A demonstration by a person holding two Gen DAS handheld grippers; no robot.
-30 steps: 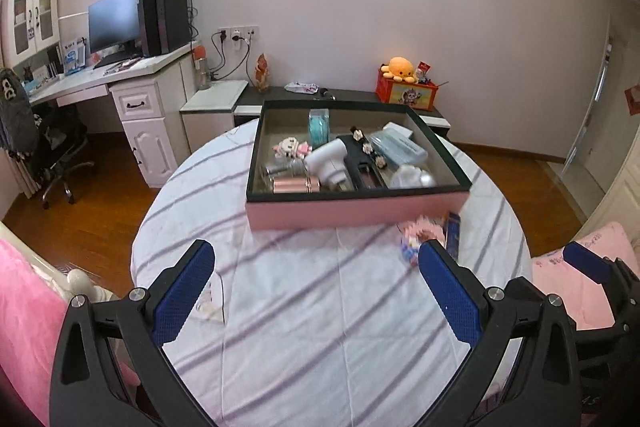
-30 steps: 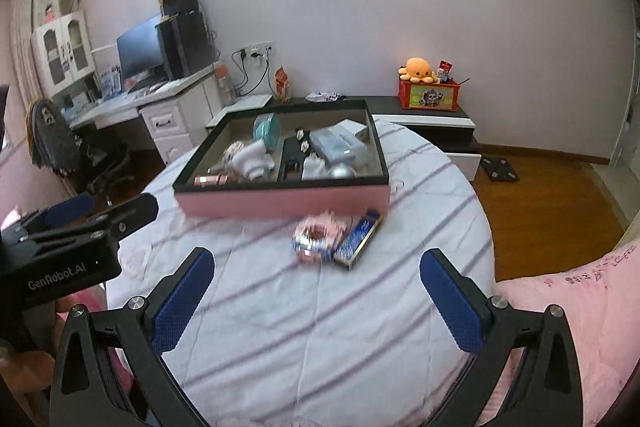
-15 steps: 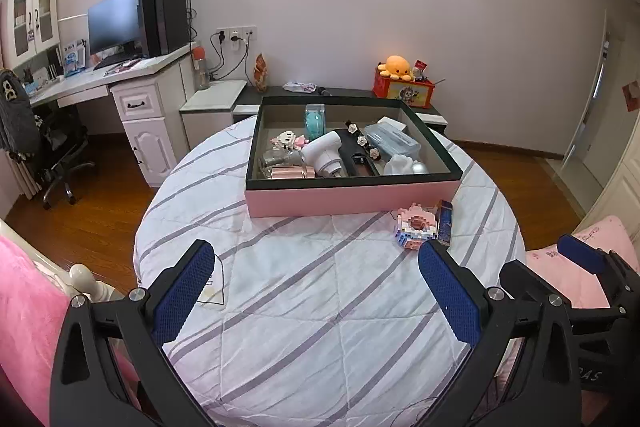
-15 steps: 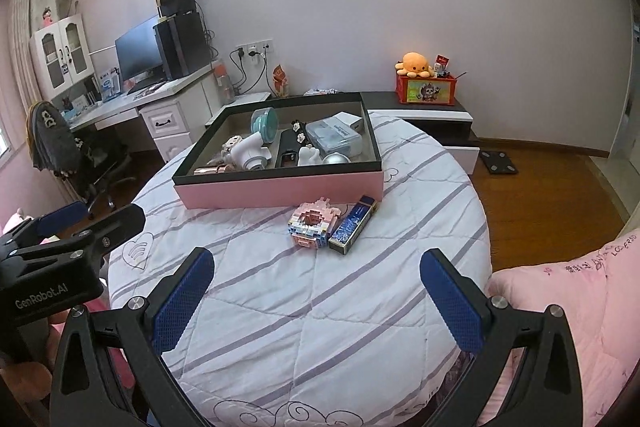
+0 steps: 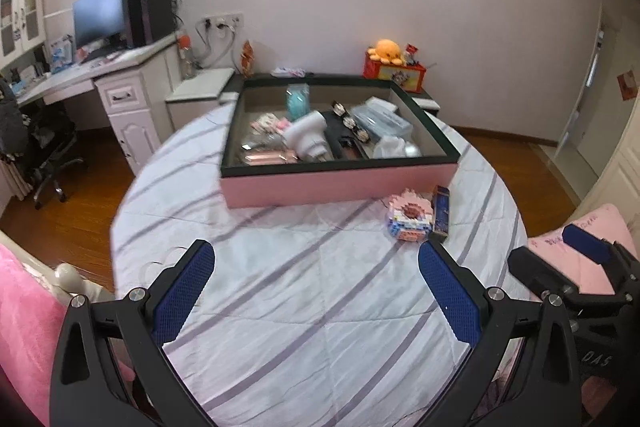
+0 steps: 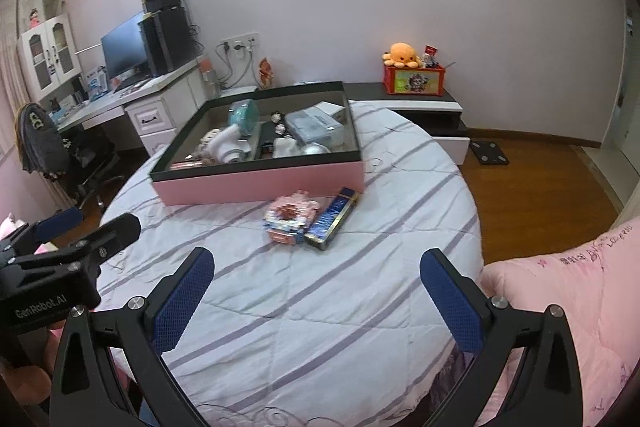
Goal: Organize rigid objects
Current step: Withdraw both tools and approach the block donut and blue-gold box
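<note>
Ahead of both wrists, two loose items sat on the striped counter (image 6: 320, 307) just in front of the pink storage box (image 6: 260, 183): a pink brick-built model (image 6: 289, 221) and a dark blue slim box (image 6: 332, 218), lying side by side and touching or nearly so. I saw my right hand-held gripper (image 6: 316, 301) with jaws spread wide, holding nothing; left hand-held gripper (image 5: 316, 297) likewise spread and empty.

Key relation: from the right wrist view the pair lay almost dead ahead, slightly left of centre, near. From the left wrist view they sat off to the right, beyond the right fingertip (image 5: 432, 259). So I judged the right arm nearer and better lined up.

The slim box's long axis ran from near-left to far-right in the right view, far end pointing at the storage box's front corner (its narrow width ran roughly across my jaw line). I reckoned only a small wrist roll was needed. Risk as I read it: the model beside it left little room for the left finger.
</note>
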